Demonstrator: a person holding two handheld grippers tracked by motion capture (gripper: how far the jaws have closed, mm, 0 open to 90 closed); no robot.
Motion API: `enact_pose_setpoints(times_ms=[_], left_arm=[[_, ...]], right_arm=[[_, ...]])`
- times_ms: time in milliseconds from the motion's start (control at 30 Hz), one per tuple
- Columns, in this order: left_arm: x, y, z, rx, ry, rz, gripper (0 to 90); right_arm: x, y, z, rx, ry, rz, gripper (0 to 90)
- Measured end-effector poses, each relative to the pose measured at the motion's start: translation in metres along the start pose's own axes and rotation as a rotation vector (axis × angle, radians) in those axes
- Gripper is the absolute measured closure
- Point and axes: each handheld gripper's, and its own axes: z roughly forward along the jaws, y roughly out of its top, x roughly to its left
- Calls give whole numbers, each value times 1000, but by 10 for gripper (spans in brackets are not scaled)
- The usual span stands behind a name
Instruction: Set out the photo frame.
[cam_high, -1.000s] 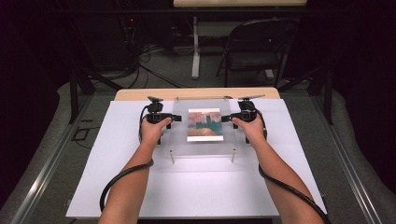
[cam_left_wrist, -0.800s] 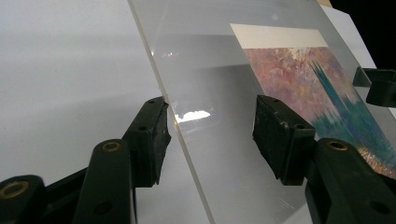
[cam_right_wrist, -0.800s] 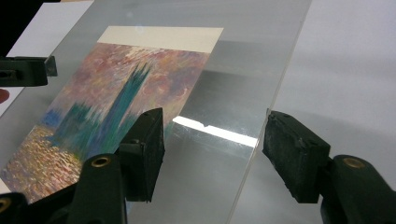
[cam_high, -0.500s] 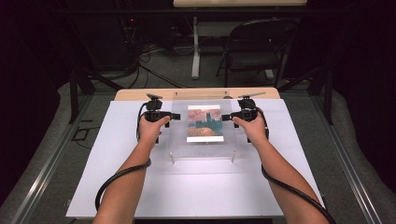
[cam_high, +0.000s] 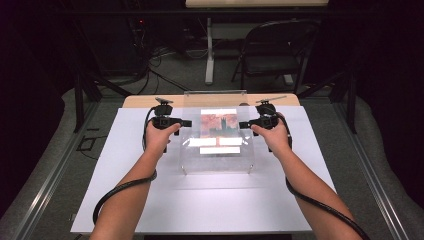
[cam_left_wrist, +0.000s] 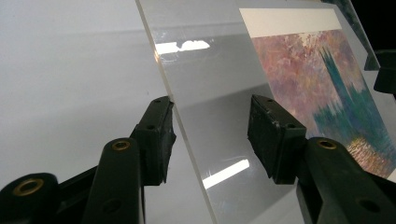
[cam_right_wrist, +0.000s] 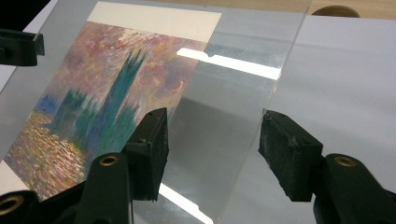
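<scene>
A clear acrylic sheet (cam_high: 215, 162) lies over a painted print (cam_high: 218, 124) of towers under a pink sky, on the white board. My left gripper (cam_high: 189, 123) is at the sheet's left edge and my right gripper (cam_high: 241, 125) at its right edge. In the left gripper view the sheet (cam_left_wrist: 210, 70) passes edge-on between my jaws (cam_left_wrist: 210, 126), with a gap at the pad over the print's side. The right gripper view has the sheet (cam_right_wrist: 233, 93) between its jaws (cam_right_wrist: 217, 140) likewise, beside the print (cam_right_wrist: 107, 84). Both pairs of jaws have just been closing and still stand apart.
The white board (cam_high: 125, 200) covers a wooden table (cam_high: 135, 101) whose far strip has a round hole (cam_right_wrist: 338, 9). A folding chair (cam_high: 272, 55) and floor cables lie beyond it. Black cables trail from both grippers along the forearms.
Both hands have risen slightly, and the sheet's far edge now stands higher in the high view. Both pairs of jaws have narrowed a little.
</scene>
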Motion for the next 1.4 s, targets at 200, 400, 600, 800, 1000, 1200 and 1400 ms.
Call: enact_pose_setpoints(times_ms=[200, 400, 600, 800, 1000, 1200, 1400], left_arm=[[-4, 1, -7, 7, 4, 23, 523], [-7, 1, -13, 2, 0, 39, 537], [-9, 2, -18, 8, -4, 65, 548], [-12, 1, -25, 6, -7, 87, 568], [-17, 0, -35, 4, -10, 117, 588], [-23, -3, -46, -9, -6, 143, 612], [-28, -8, -58, -28, -11, 167, 644]], right_arm=[[5, 3, -6, 15, -9, -28, 427], [7, 4, -13, 20, -7, -57, 446], [10, 5, -18, 21, -9, -90, 449], [13, 5, -25, 22, -12, -125, 464], [18, 5, -35, 17, -18, -162, 493], [23, 3, -45, -2, -18, -183, 529], [29, -1, -57, -23, -25, -204, 563]])
